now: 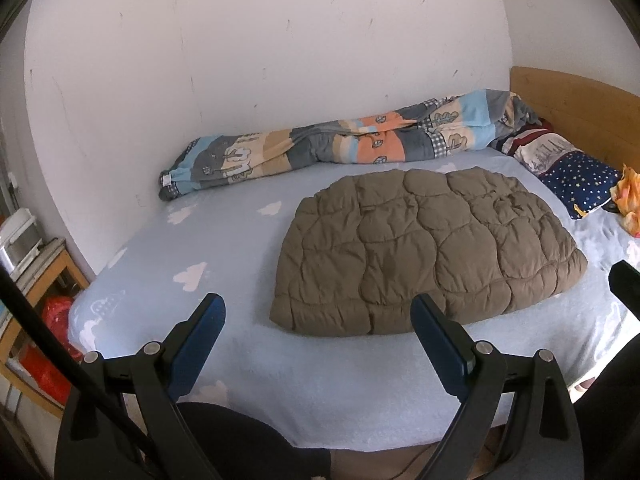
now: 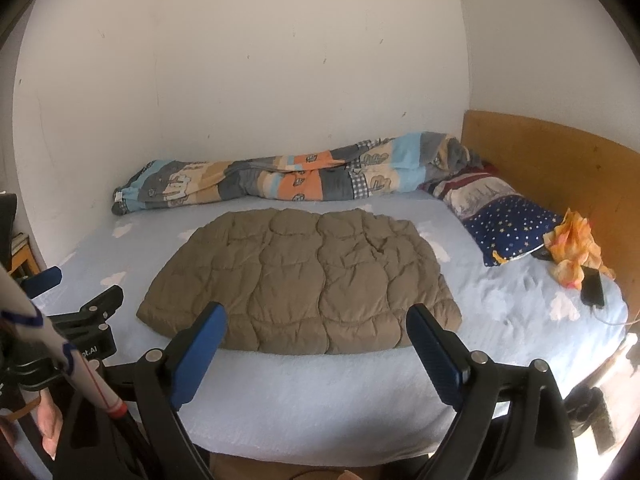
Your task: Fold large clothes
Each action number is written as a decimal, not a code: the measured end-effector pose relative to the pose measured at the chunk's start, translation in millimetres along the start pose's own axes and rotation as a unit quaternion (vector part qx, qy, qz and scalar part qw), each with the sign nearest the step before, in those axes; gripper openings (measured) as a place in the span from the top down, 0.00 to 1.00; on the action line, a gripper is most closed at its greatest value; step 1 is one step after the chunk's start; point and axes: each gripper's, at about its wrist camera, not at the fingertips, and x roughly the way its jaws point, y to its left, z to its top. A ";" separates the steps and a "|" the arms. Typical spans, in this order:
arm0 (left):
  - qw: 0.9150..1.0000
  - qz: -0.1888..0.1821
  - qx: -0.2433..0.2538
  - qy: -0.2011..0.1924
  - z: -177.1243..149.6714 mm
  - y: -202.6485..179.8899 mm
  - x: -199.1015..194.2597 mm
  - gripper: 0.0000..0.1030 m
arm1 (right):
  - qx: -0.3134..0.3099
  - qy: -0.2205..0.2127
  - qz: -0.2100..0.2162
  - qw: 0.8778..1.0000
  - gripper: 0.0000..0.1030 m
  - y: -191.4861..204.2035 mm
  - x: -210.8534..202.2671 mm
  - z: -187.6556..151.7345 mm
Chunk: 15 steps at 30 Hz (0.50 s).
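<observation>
A brown quilted jacket (image 1: 428,252) lies folded flat on the light blue bed sheet (image 1: 224,264); it also shows in the right wrist view (image 2: 304,280). My left gripper (image 1: 318,304) is open and empty, above the bed's near edge, short of the jacket's front hem. My right gripper (image 2: 316,312) is open and empty, also just short of the front hem. The left gripper's body shows at the left edge of the right wrist view (image 2: 92,320).
A rolled patterned quilt (image 2: 280,180) lies along the wall. A starry pillow (image 2: 508,228) and an orange cloth (image 2: 576,248) with a phone (image 2: 594,290) lie by the wooden headboard (image 2: 560,160). A wooden shelf (image 1: 36,276) stands left of the bed.
</observation>
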 end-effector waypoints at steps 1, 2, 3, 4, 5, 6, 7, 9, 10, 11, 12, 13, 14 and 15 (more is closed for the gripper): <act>1.000 0.000 0.000 0.000 0.0 -0.3 0.1 0.10 | -0.001 0.002 0.000 1.000 0.08 0.8 0.8 -0.6; 1.000 -0.002 0.000 0.001 -0.1 -0.4 0.5 0.10 | -0.002 0.003 0.001 1.000 0.08 0.9 1.1 -1.2; 1.000 -0.003 0.000 0.002 -0.3 -0.8 0.9 0.10 | -0.002 0.004 0.001 1.000 0.08 0.5 1.5 -1.3; 1.000 -0.004 0.001 0.003 -0.6 -1.6 1.6 0.10 | -0.002 0.004 0.001 1.000 0.08 0.7 1.6 -1.2; 1.000 -0.003 0.002 0.004 -1.0 -2.2 2.2 0.10 | -0.002 0.004 0.001 1.000 0.08 1.1 1.9 -1.3; 1.000 -0.003 0.004 0.005 -1.8 -3.1 3.3 0.09 | -0.002 0.005 0.000 1.000 0.08 1.7 1.9 -1.3; 1.000 -0.003 0.005 0.007 -2.1 -3.7 4.2 0.09 | -0.002 0.006 -0.001 1.000 0.08 1.9 2.3 -2.0; 1.000 -0.005 0.005 0.010 -2.6 -4.5 5.9 0.09 | -0.001 0.009 -0.001 1.000 0.08 1.5 3.6 -3.4; 1.000 -0.006 0.005 0.011 -2.9 -4.8 5.8 0.09 | -0.002 0.011 -0.001 1.000 0.08 0.8 4.4 -4.0; 1.000 -0.006 0.005 0.012 -2.7 -4.6 6.4 0.09 | -0.002 0.012 -0.001 1.000 0.08 0.0 5.2 -4.4; 1.000 -0.005 0.005 0.012 -2.8 -4.7 6.6 0.10 | -0.001 0.013 -0.001 1.000 0.08 -0.3 5.6 -4.8; 1.000 -0.004 0.005 0.011 -2.8 -4.4 6.4 0.10 | 0.000 0.014 -0.001 1.000 0.08 -0.8 5.7 -5.2; 1.000 -0.004 0.005 0.011 -2.9 -4.3 6.7 0.10 | 0.000 0.014 -0.002 1.000 0.08 -1.1 6.0 -5.2; 1.000 -0.003 0.005 0.010 -2.9 -4.5 7.1 0.10 | 0.000 0.014 -0.002 1.000 0.08 -1.2 6.2 -5.4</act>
